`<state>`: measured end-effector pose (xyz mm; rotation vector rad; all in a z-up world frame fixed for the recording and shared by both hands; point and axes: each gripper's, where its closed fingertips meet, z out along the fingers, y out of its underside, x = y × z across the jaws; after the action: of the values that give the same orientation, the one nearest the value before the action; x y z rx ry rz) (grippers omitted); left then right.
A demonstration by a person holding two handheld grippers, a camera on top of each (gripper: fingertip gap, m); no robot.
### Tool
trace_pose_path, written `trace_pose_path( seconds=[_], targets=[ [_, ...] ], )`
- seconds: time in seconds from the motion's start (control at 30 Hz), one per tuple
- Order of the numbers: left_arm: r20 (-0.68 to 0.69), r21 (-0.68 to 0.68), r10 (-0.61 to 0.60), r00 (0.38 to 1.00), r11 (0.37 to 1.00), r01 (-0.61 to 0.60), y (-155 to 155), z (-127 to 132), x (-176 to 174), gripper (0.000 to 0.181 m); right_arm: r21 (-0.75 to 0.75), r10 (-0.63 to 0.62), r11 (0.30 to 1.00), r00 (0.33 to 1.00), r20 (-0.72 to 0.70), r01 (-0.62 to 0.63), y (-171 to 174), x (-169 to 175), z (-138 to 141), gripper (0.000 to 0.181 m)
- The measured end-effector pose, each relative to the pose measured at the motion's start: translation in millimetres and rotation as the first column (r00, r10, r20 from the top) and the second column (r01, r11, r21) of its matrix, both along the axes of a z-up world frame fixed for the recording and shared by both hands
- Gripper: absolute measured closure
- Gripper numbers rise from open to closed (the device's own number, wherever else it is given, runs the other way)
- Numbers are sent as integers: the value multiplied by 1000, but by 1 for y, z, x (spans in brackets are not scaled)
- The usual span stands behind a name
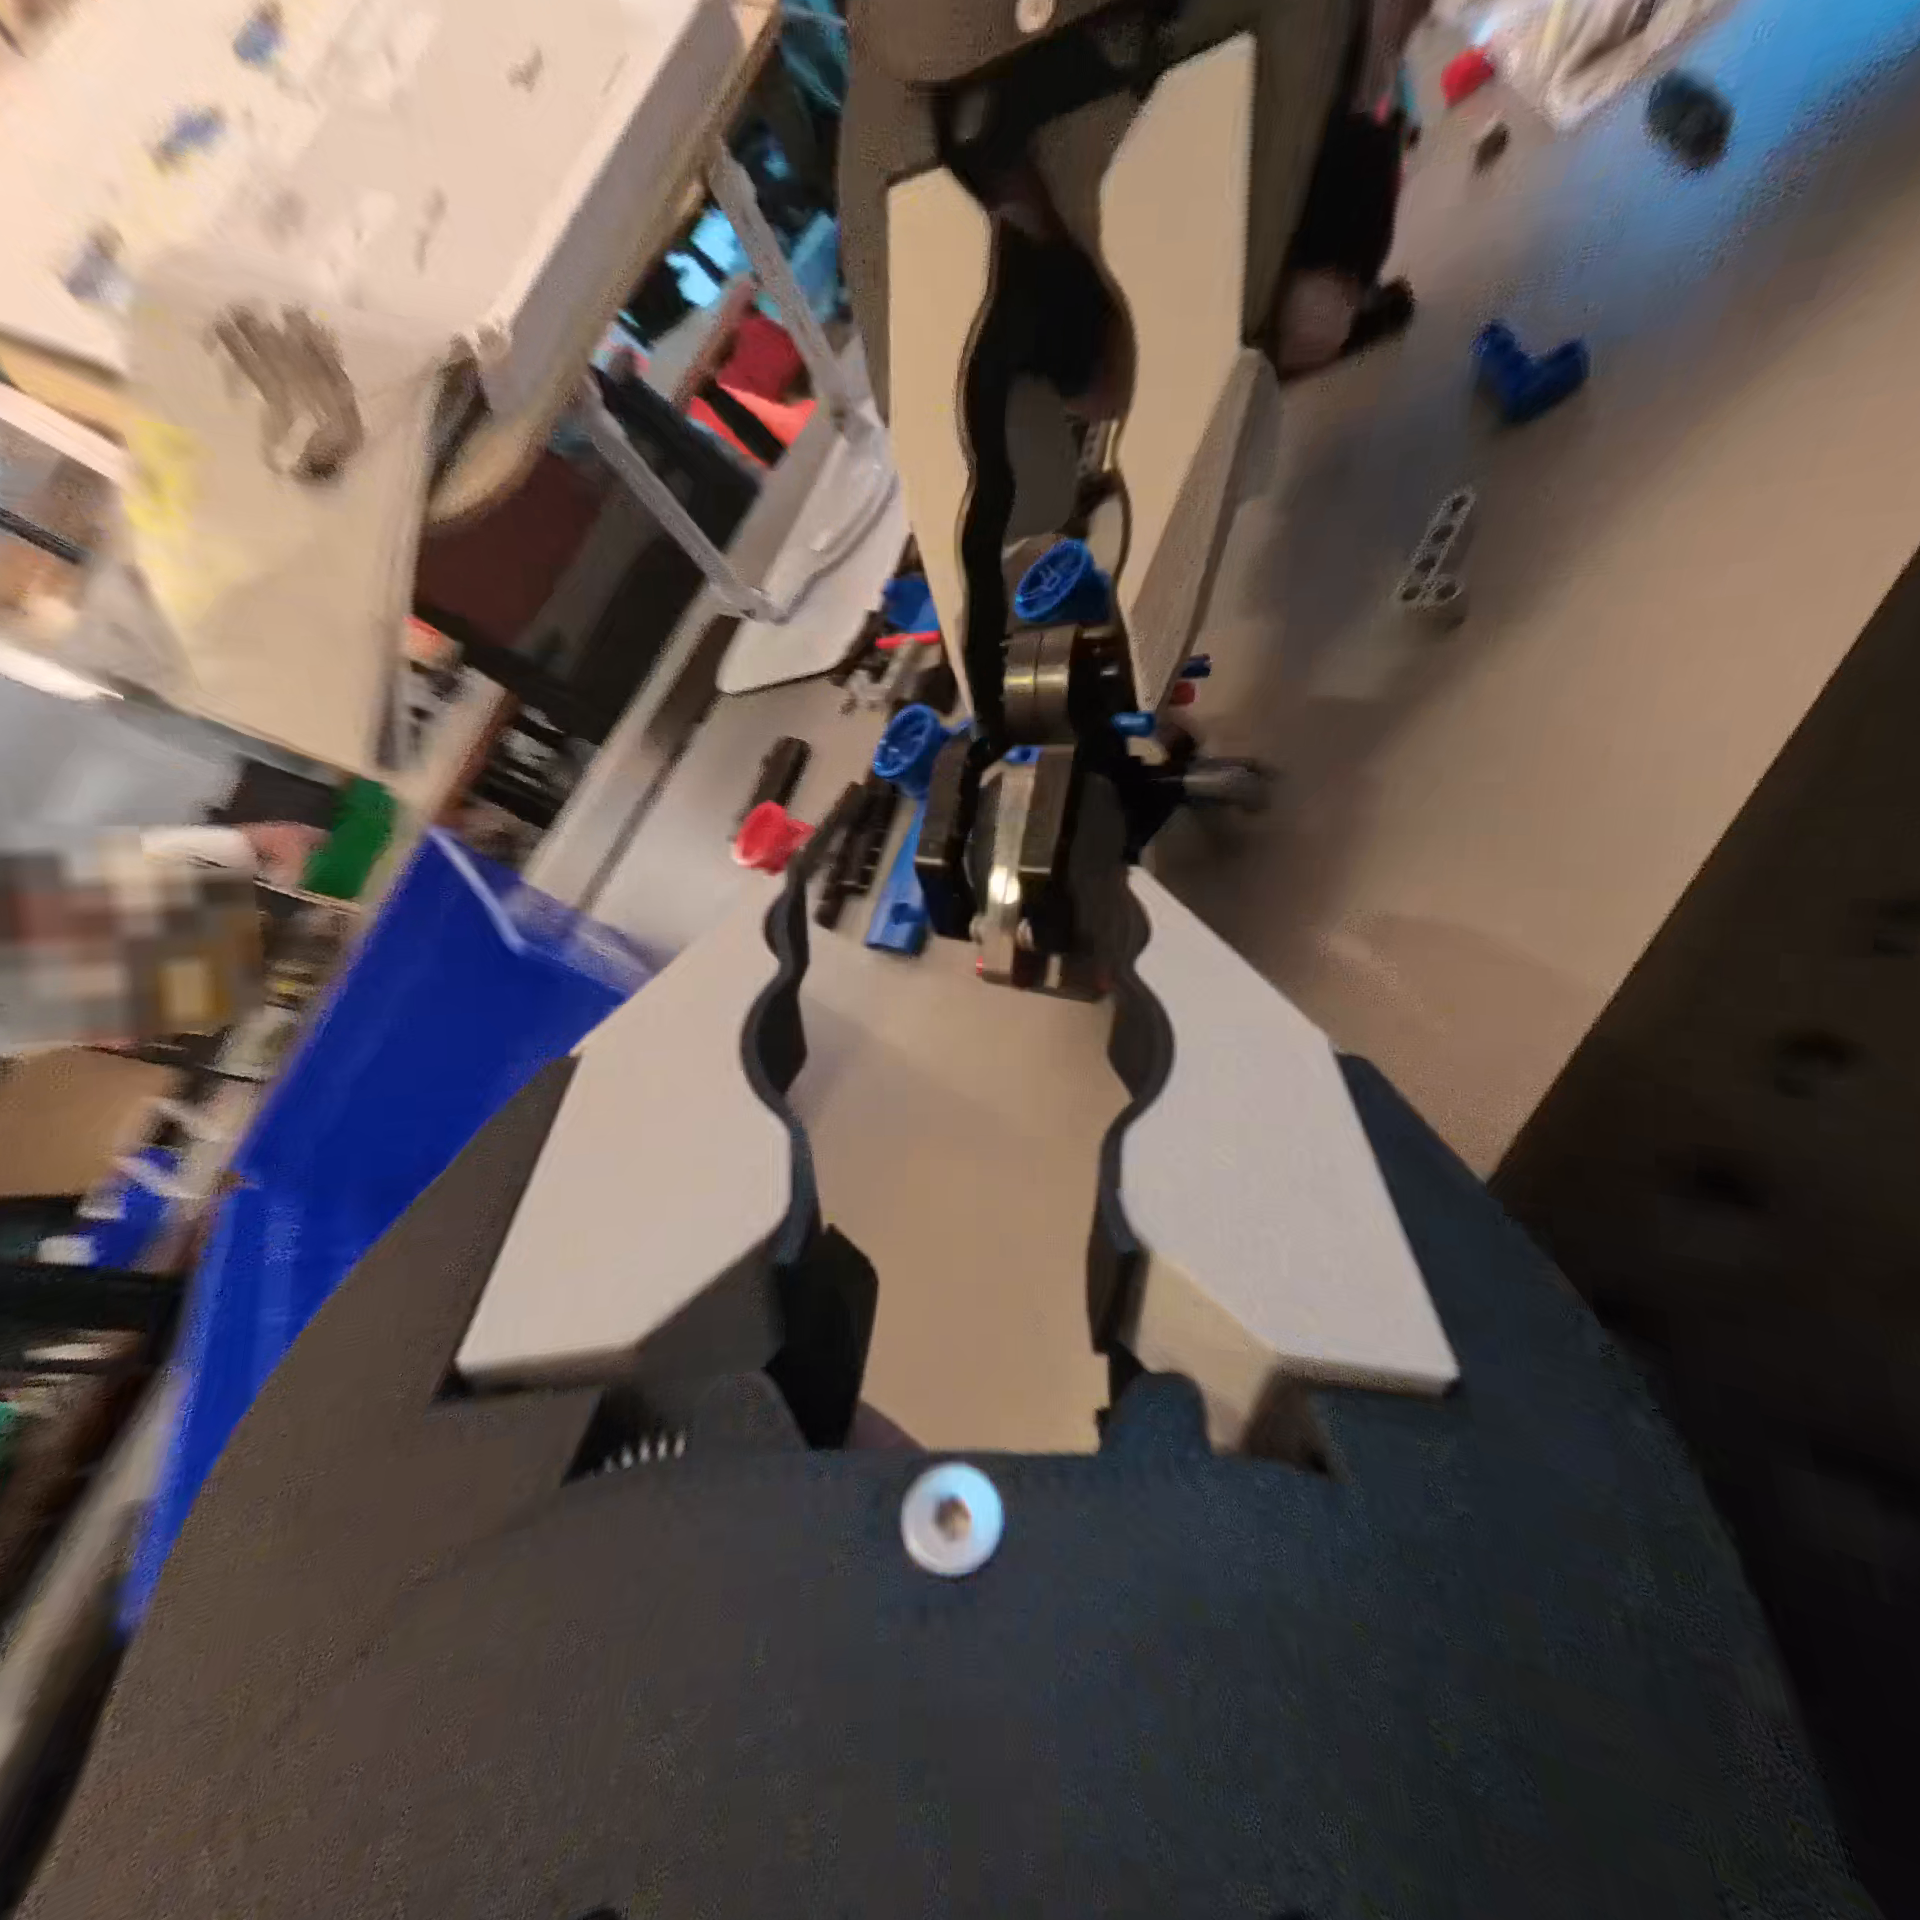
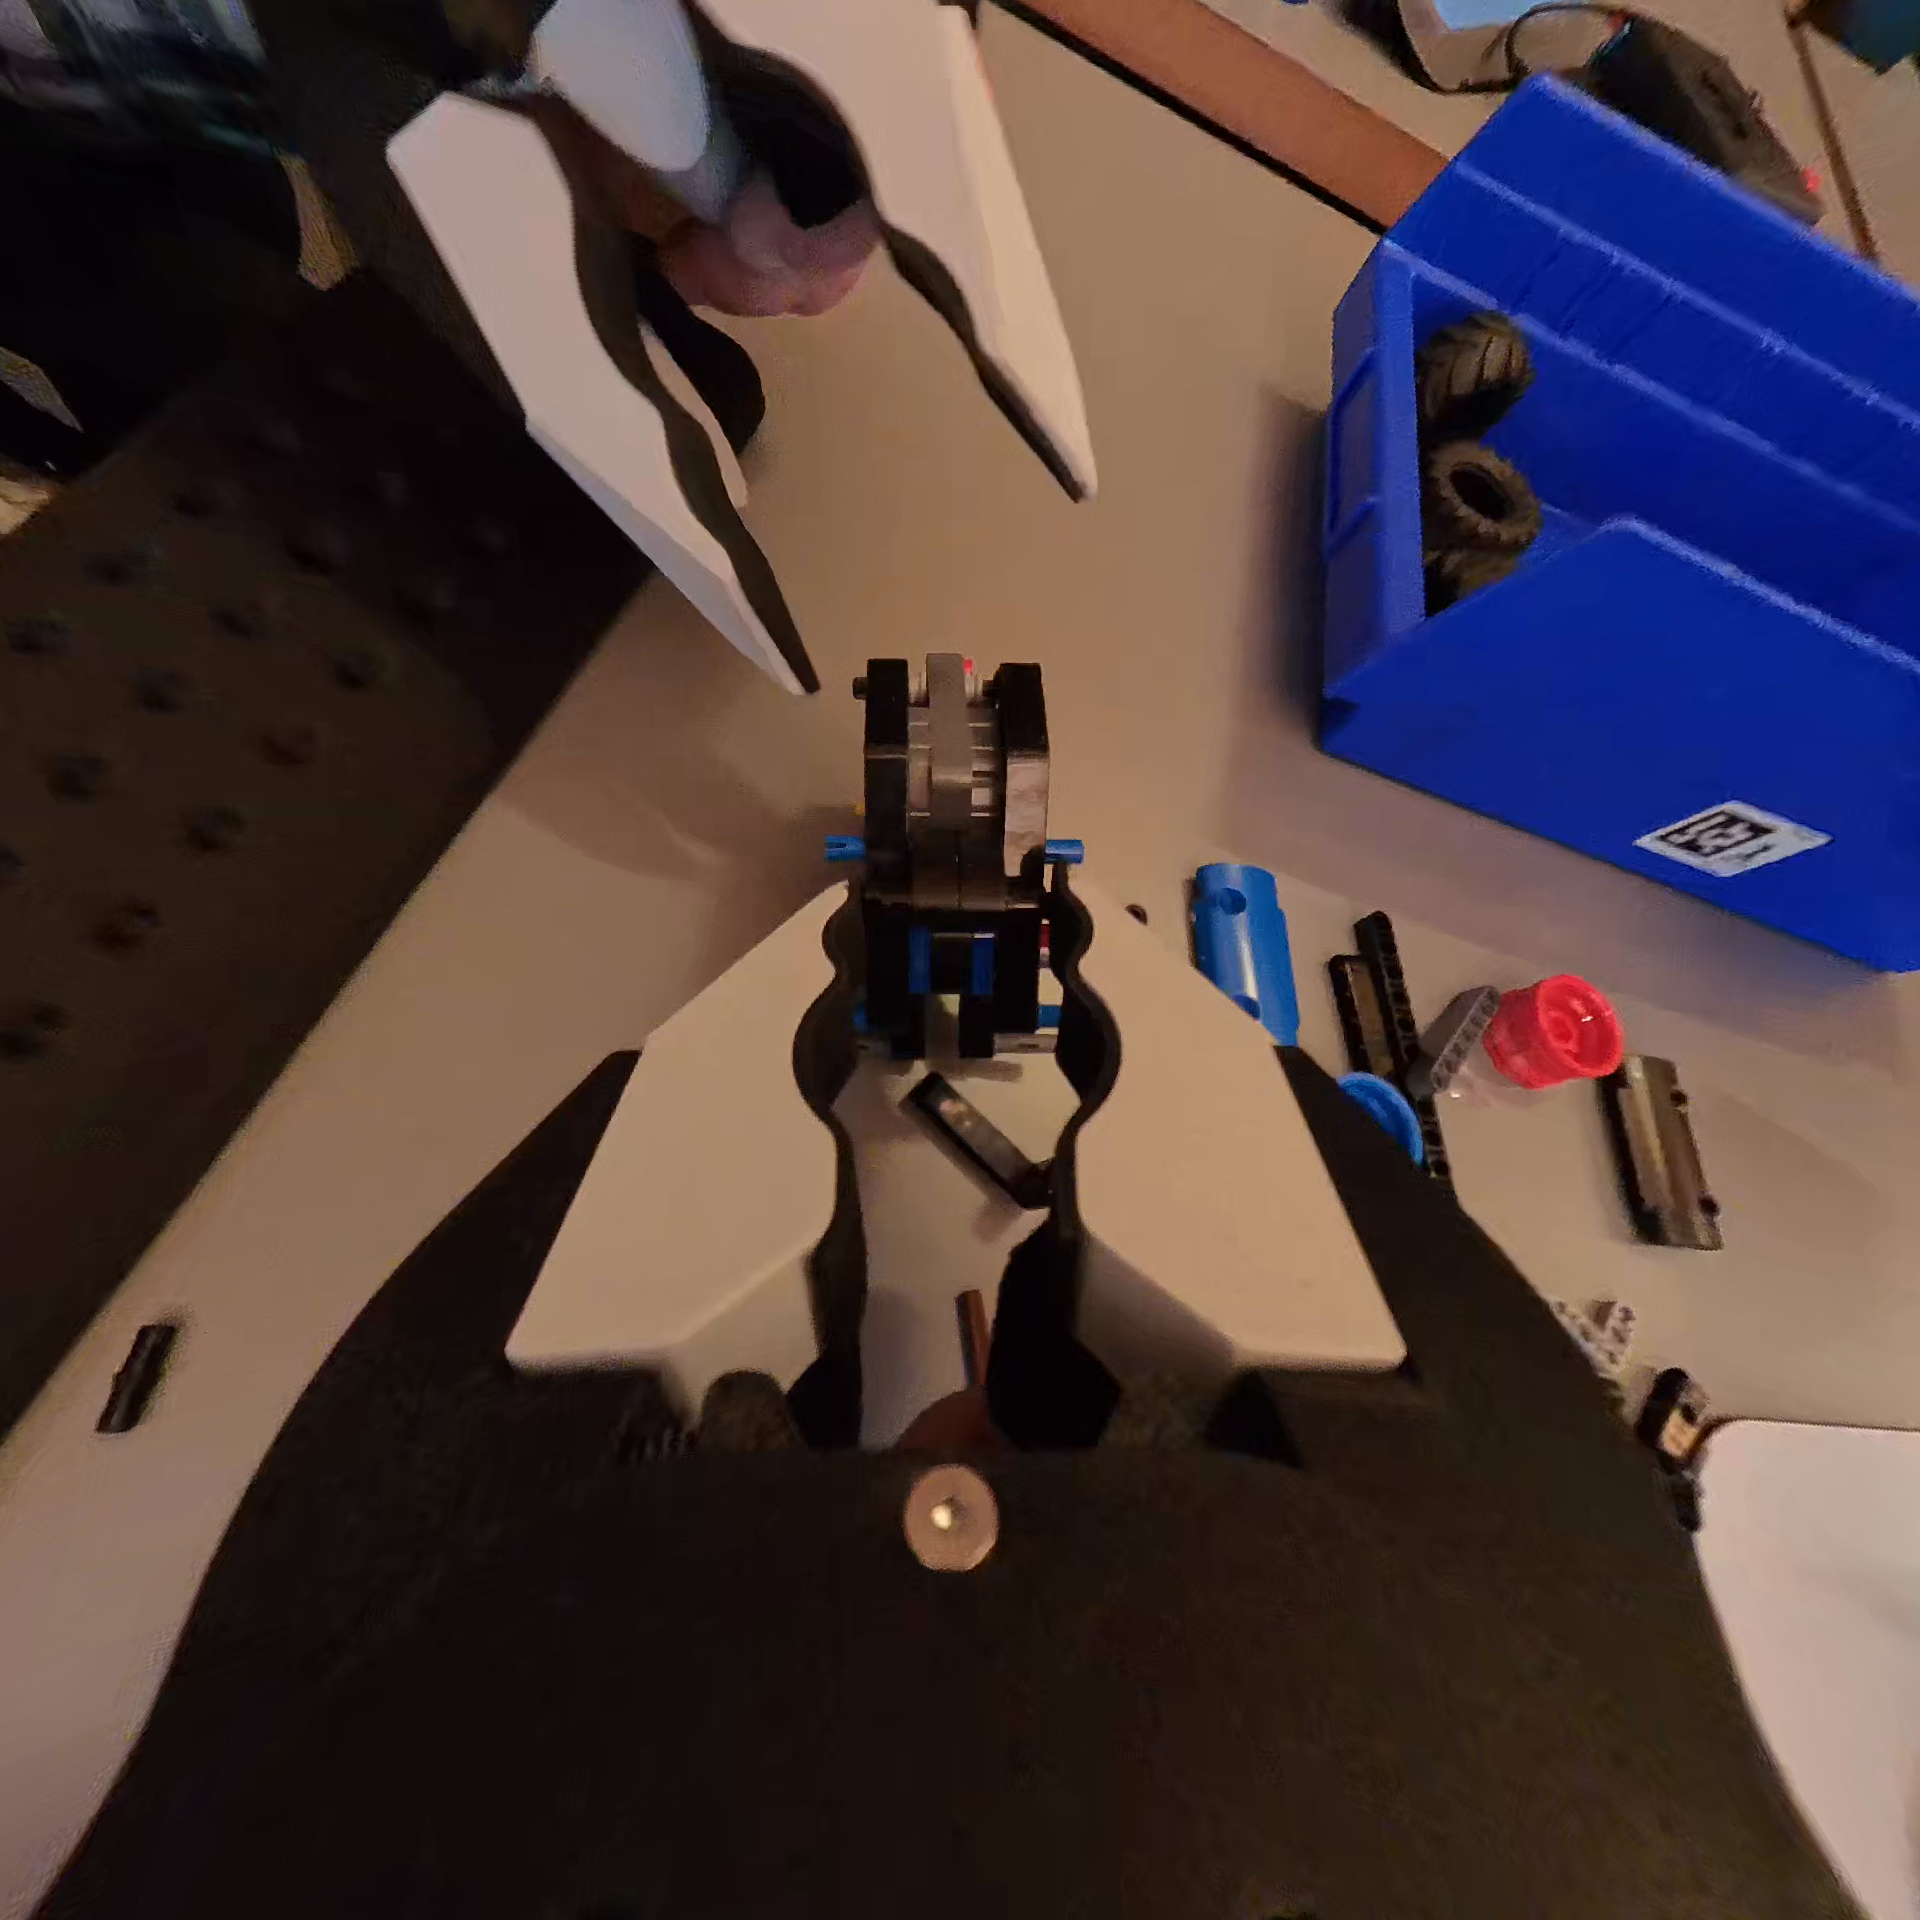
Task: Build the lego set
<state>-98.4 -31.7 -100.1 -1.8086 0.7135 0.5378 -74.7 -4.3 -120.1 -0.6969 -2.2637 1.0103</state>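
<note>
A black and grey lego assembly point(image 2: 956, 790) with blue pins stands on the grey table point(image 2: 1195, 520). My right gripper point(image 2: 956, 904) is shut on its near end and holds it upright. In the left wrist view the assembly point(image 1: 1023, 862) carries blue round pieces point(image 1: 1055, 582), and the right gripper point(image 1: 1070, 707) clamps it from the far side. My left gripper point(image 1: 961, 894) is open and empty, its fingertips just short of the assembly. It also shows in the right wrist view point(image 2: 940, 587), open, with one fingertip close to the assembly's top.
A blue bin point(image 2: 1662, 727) with black tyres point(image 2: 1475, 447) stands at the right. Loose parts lie beside it: a blue connector point(image 2: 1242, 956), black beams point(image 2: 1387, 1029), a red hub point(image 2: 1553, 1029). A black perforated board point(image 2: 208, 727) borders the table's left. A grey beam point(image 1: 1439, 561) lies farther off.
</note>
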Motion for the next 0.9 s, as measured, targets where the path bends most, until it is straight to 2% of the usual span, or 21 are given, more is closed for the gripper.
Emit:
trace_pose_path(
  seconds=[0.07, 0.23, 0.27, 0.4, 0.53, 0.63, 0.7, 0.8, 0.9],
  targets=[
    [106, -76, -6, 994, 997, 14, -1, -7, -2, 120, 19, 12, 1000, 1000, -20, -12, -1, 0, 0, 147],
    [109, -139, -11, 994, 990, 26, 5, -20, -3, 138, 90, 46, 995, 996, -77, -38, -5, 2, 1, 148],
    [95, -149, -26, 995, 988, 40, 5, -22, -1, 147, 115, 47, 993, 995, -93, -36, -4, 1, 1, 148],
    [7, -123, -32, 999, 992, 32, 5, -22, 1, 147, 168, 69, 985, 991, -112, -49, -3, 3, 1, 148],
    [-141, -81, -43, 989, 996, 31, 1, -20, 6, 147, 187, 111, 978, 991, -79, -94, -9, 10, -1, 146],
    [-182, -52, -44, 982, 998, 35, 0, -17, 7, 147, 204, 124, 973, 990, -72, -107, -11, 13, 0, 145],
    [-140, -54, -22, 990, 998, 14, 0, -17, 5, 147, 194, 106, 977, 992, -67, -91, -8, 12, 2, 144],
    [36, -80, 16, 999, 997, -13, 1, -16, -1, 148, 135, 51, 990, 996, -78, -41, 0, 6, 10, 139],
    [177, -109, 44, 983, 994, -25, 2, -10, -8, 148, 65, 6, 998, 998, -63, -2, 7, 4, 17, 131]
  ],
)
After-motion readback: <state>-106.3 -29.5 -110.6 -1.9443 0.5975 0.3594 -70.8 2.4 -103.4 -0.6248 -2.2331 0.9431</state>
